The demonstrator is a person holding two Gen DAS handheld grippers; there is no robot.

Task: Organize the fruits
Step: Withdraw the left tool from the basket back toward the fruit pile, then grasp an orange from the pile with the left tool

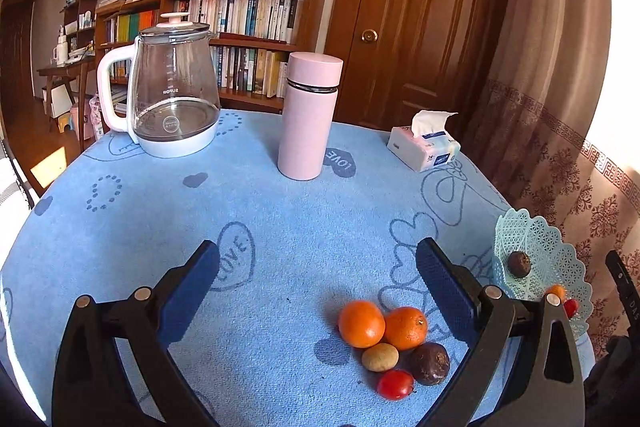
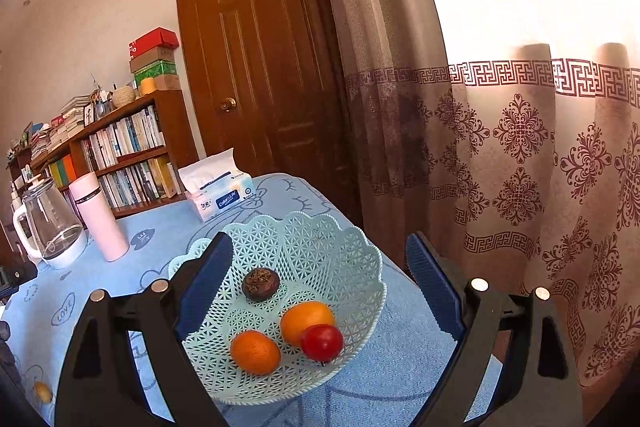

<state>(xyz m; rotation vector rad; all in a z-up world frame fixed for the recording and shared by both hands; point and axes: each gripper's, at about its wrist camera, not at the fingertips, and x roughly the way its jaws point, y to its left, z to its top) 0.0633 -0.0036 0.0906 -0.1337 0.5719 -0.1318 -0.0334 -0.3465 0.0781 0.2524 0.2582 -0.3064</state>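
basket (image 2: 320, 239): pale-green lattice, upright, holds passion fruit (image 2: 260, 283) at 11, two oranges (image 2: 306, 319), tomato (image 2: 322, 342) at 5 | table cluster (image 1: 394, 341): five fruits touching

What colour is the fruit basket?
The basket is pale mint green with a lattice pattern; the right wrist view shows it best.

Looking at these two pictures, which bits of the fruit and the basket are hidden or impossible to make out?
- Pale green lattice plastic basket, left wrist view: its right side is hidden by the left gripper frame.
- Small orange fruit there: mostly hidden by that frame.
- Larger orange fruit, right wrist view: partly covered by the red tomato.
- Yellowish fruit: too small to identify.
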